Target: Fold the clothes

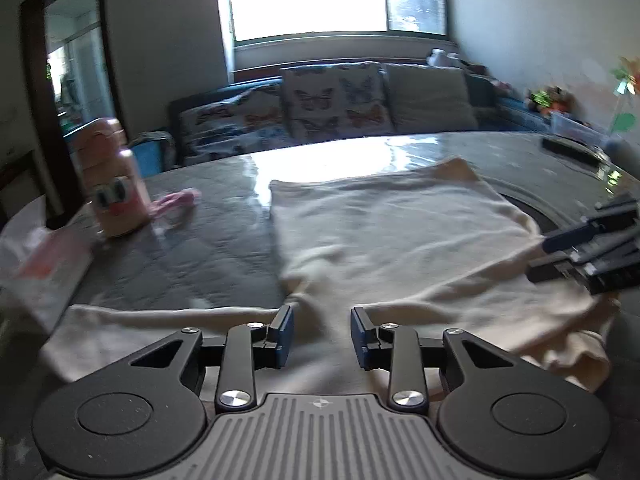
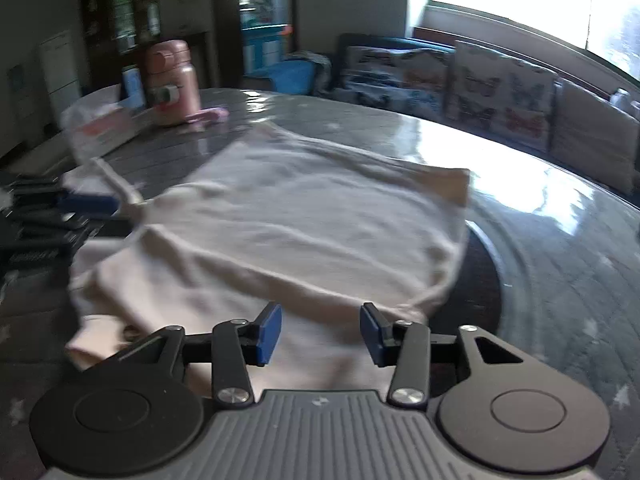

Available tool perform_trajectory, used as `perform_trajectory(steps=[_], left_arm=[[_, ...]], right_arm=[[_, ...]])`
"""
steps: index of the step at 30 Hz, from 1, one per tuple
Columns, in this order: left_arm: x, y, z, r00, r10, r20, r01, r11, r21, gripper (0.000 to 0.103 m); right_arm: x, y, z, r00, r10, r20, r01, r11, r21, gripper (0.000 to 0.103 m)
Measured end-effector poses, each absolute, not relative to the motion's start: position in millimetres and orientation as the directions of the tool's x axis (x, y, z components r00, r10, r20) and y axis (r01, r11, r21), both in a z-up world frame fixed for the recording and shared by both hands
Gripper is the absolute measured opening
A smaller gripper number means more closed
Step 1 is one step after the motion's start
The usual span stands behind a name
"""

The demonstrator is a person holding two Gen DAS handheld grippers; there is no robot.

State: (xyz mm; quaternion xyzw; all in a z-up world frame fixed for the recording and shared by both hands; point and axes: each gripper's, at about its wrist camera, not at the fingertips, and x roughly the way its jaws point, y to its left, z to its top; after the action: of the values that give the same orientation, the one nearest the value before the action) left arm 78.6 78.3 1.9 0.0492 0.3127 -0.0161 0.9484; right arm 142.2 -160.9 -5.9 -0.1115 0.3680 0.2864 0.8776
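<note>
In the left wrist view, the left tongs [image 1: 322,336] were held parted over the near edge of the cream garment [image 1: 392,232], with nothing gripped. The garment was spread on the table [image 1: 192,248] ahead of the tongs. A pink bottle [image 1: 114,184] was seen ahead to the left.

In the right wrist view, the right tongs [image 2: 320,334] were likewise parted and empty above the garment's near hem, the cloth extending ahead.

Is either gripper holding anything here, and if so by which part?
Nothing is held. The left gripper and right gripper are both open above the cream garment, with no cloth between their fingers.
</note>
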Motion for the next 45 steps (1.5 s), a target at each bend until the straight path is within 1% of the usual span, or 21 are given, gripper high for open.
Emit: perform_trajectory(steps=[1,4,12,18,21,26,28,34,36,38,39,40,42,45], left_arm=[[76,84,3,0.805,0.015,-0.593,0.041,0.996,0.082,0.042],[69,102,3,0.804,0.066,-0.591,-0.026,0.997,0.077,0.047],[58,154,-2,0.761,0.244,-0.601,-0.236,0.967,0.093,0.047],[55,187,-4,0.73,0.327,-0.6,-0.354,0.932,0.078,0.047],[55,199,-6,0.717,0.357,-0.598,-0.398,0.915,0.068,0.047],[58,219,-7,0.695,0.392,-0.603,-0.469,0.882,0.032,0.047],[59,226,-8,0.688,0.395,-0.609,-0.493,0.87,0.006,0.047],[64,246,-15,0.662,0.393,-0.638,-0.545,0.837,-0.05,0.046],[65,249,-16,0.665,0.393,-0.635,-0.551,0.832,-0.061,0.045],[68,251,-16,0.665,0.395,-0.633,-0.553,0.831,-0.063,0.037],[69,251,-16,0.668,0.389,-0.634,-0.551,0.832,-0.07,0.026],[70,252,-16,0.671,0.383,-0.634,-0.548,0.833,-0.077,0.013],[70,252,-14,0.675,0.374,-0.636,-0.551,0.829,-0.098,0.007],[69,242,-3,0.7,0.36,-0.617,-0.534,0.837,-0.118,0.004]], right_arm=[[138,-156,-5,0.555,0.433,-0.71,-0.6,0.8,0.018,0.051],[127,-137,-3,0.527,0.468,-0.709,-0.652,0.758,0.016,0.051],[112,-81,-7,0.485,0.507,-0.713,-0.733,0.68,-0.015,0.053],[104,-58,-11,0.463,0.52,-0.718,-0.764,0.644,-0.026,0.054],[97,-54,-8,0.492,0.523,-0.697,-0.77,0.634,-0.068,0.056],[94,-51,-9,0.479,0.522,-0.705,-0.781,0.621,-0.071,0.056],[95,-56,-4,0.477,0.533,-0.699,-0.779,0.625,-0.056,0.06],[96,-68,5,0.495,0.533,-0.686,-0.765,0.641,-0.055,0.061],[96,-73,5,0.5,0.528,-0.686,-0.76,0.648,-0.056,0.061],[96,-79,5,0.504,0.523,-0.687,-0.753,0.656,-0.053,0.061],[95,-82,5,0.506,0.522,-0.687,-0.75,0.659,-0.051,0.061],[94,-85,6,0.508,0.521,-0.686,-0.748,0.662,-0.05,0.061],[93,-91,7,0.513,0.522,-0.681,-0.741,0.67,-0.045,0.061],[92,-102,11,0.525,0.523,-0.671,-0.725,0.688,-0.032,0.061]])
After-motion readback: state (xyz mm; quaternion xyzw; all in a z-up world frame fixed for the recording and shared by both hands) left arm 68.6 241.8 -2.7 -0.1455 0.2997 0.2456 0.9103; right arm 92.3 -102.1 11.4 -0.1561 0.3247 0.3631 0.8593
